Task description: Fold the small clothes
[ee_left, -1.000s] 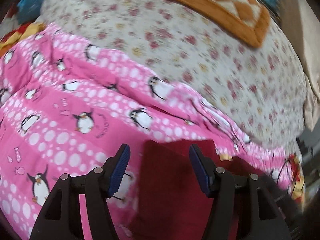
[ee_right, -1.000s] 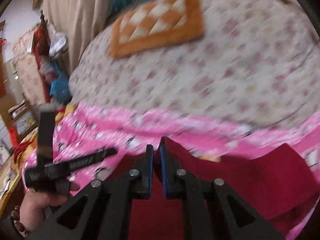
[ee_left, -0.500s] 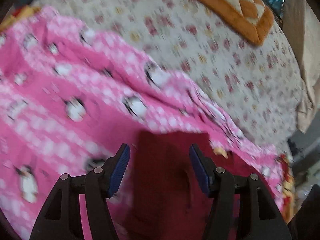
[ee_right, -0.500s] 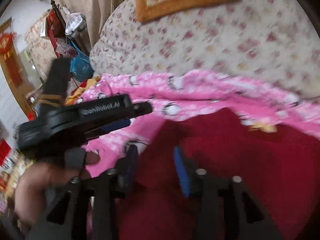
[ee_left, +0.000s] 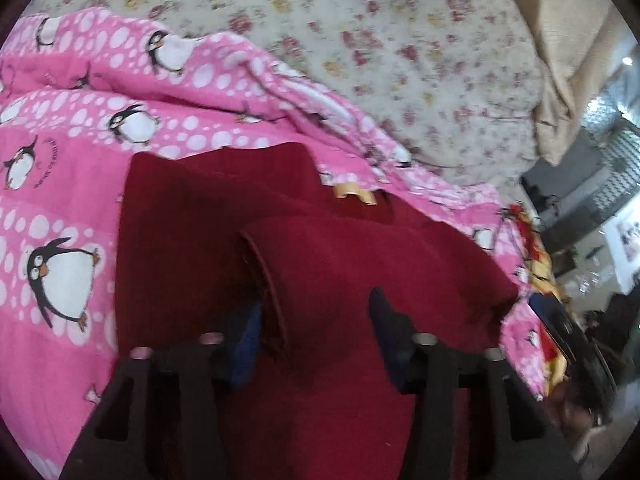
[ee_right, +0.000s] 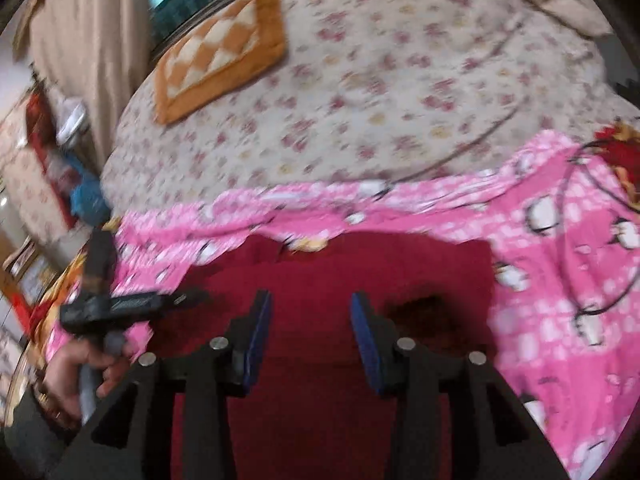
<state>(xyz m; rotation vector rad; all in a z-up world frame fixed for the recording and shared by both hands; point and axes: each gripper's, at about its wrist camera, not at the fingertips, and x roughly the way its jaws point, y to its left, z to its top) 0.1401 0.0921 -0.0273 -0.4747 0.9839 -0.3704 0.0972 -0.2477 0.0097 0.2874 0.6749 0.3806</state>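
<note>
A dark red garment [ee_left: 188, 216] lies on a pink penguin-print blanket [ee_left: 60, 168]. In the left wrist view a folded flap with a hemmed edge [ee_left: 264, 276] lies over the garment and sits between my left gripper's open jaws [ee_left: 316, 332]; its left pad is partly hidden behind the hem. In the right wrist view the garment [ee_right: 360, 272] lies flat below my right gripper [ee_right: 312, 332], which is open and empty. The left gripper [ee_right: 132, 304] shows there at the garment's left edge, held by a hand.
A floral bedspread [ee_right: 380, 92] covers the bed beyond the blanket. An orange checked cushion [ee_right: 220, 56] lies at the far left of it. Beige curtains [ee_right: 88, 40] and clutter [ee_right: 60, 152] stand at the bed's left side. Furniture [ee_left: 592, 200] stands to the right.
My right gripper has opened and let go of the red garment. The red flap now lies folded over between my left gripper's jaws. Both views have shifted over the garment.
</note>
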